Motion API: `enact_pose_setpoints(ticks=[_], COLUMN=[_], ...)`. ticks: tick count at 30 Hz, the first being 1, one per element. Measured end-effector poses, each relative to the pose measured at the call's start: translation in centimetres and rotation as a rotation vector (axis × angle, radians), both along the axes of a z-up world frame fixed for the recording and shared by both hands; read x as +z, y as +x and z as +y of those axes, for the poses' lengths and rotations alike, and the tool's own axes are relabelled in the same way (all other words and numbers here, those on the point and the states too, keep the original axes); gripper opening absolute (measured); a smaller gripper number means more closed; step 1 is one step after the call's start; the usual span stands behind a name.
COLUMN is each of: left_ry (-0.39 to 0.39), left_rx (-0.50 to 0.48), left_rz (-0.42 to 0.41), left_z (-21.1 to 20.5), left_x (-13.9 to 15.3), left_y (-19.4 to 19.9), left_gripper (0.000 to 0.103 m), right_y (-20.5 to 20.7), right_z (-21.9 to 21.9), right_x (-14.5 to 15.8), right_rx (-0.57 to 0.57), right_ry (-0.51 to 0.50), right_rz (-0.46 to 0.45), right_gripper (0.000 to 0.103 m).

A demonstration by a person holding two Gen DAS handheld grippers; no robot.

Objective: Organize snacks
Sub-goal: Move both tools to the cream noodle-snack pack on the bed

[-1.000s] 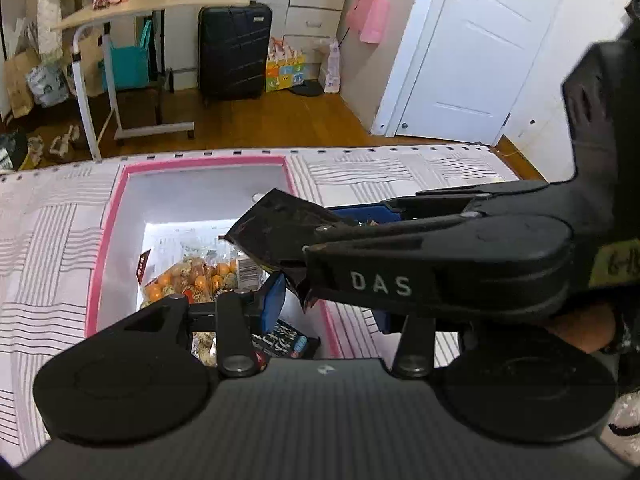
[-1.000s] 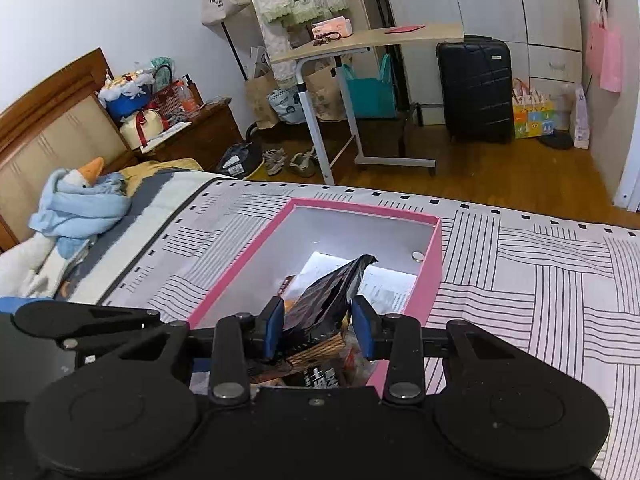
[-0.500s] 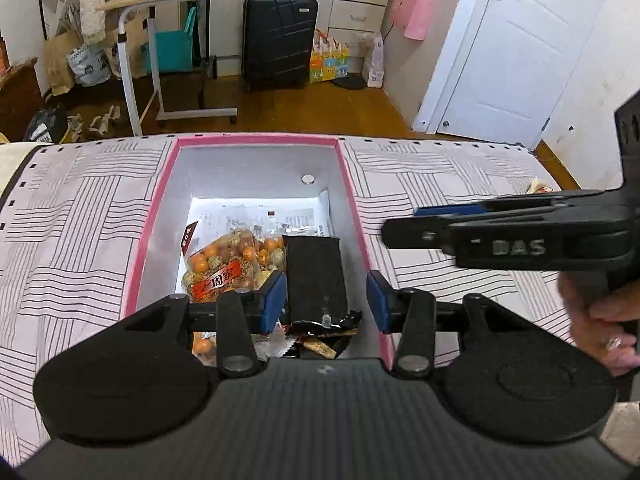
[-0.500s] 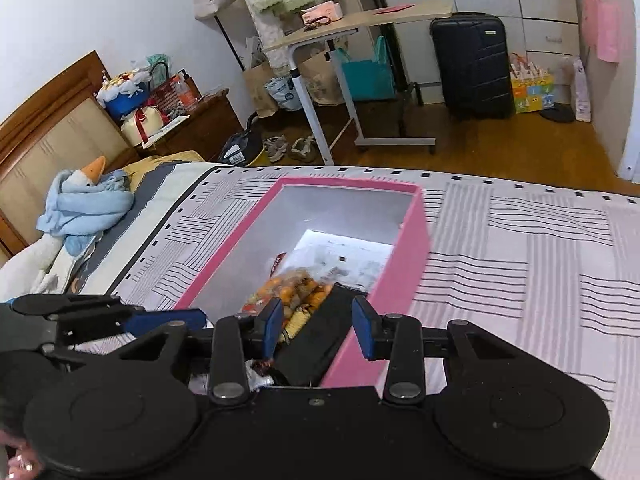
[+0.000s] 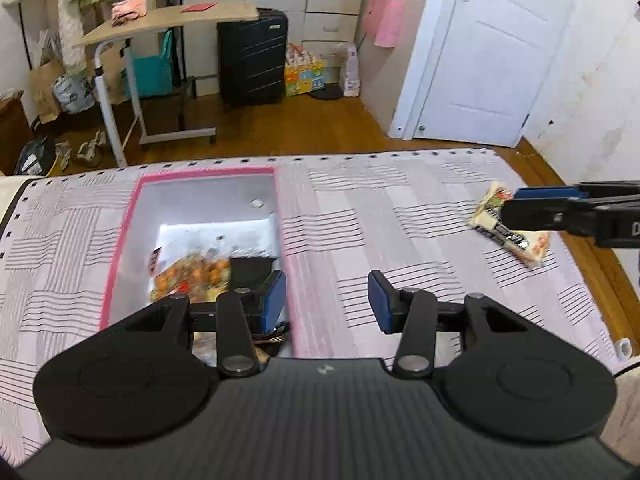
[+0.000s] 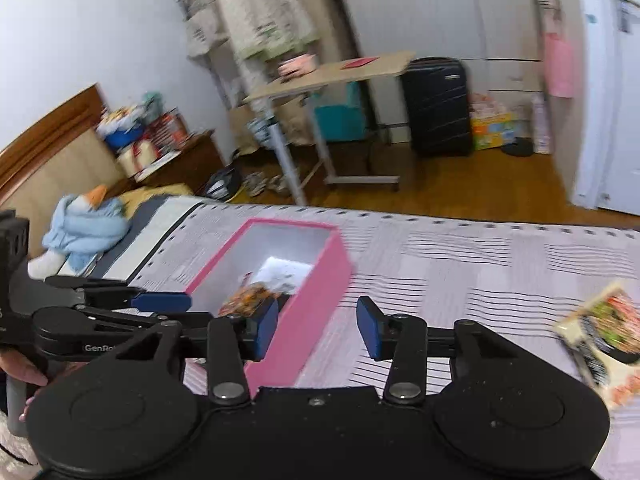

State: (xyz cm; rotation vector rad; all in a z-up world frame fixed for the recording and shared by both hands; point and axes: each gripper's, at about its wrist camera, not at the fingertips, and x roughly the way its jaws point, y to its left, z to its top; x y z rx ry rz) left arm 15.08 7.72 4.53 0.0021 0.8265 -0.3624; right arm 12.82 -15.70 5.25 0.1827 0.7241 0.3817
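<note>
An open pink box (image 5: 120, 248) (image 6: 316, 300) sits on the striped bed cover. Inside it lie an orange snack bag (image 5: 192, 276) (image 6: 248, 298) and a black packet (image 5: 252, 268). My left gripper (image 5: 327, 300) (image 6: 164, 298) hovers open over the box's right rim, holding nothing. To the right of the box, my right gripper (image 6: 318, 328) (image 5: 520, 205) is opening its jaws, with nothing between them. A colourful snack packet (image 5: 532, 244) (image 6: 604, 328) lies on the cover at the far right, just below the right gripper's fingers in the left wrist view.
The bed's far edge (image 5: 320, 158) drops to a wooden floor with a rolling desk (image 5: 168, 20), a black suitcase (image 5: 252, 60) and a white door (image 5: 480, 52). A blue plush toy (image 6: 84, 220) lies near the headboard. A hand (image 6: 20, 368) grips the left handle.
The right gripper let the black packet go into the box, then swung right toward the packet on the cover and opened wider. The left gripper drew back and to the right, off the box.
</note>
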Motion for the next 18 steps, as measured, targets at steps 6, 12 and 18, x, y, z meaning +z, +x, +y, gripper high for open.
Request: enact_pose_setpoints(ticks=[6, 12, 18], left_ry=[-0.053, -0.099, -0.113], left_rx=[-0.04, -0.084, -0.121], left_rz=[-0.001, 0.05, 0.098], left_z=[-5.2, -11.0, -16.7], left_x=[0.2, -2.5, -6.5], left_y=[0.3, 2.0, 5.1], left_gripper=[0.046, 0.047, 0.047], right_y=[-1.4, -1.1, 0.4], right_z=[-7.8, -15.2, -19.7], right_x=[-0.1, -4.0, -10.1], right_rx=[-0.179, -0.366, -0.525], right_ry=[0.067, 0.117, 0.16], right_rz=[-0.017, 0.02, 0.109], right_gripper=[0.056, 0.063, 0.063])
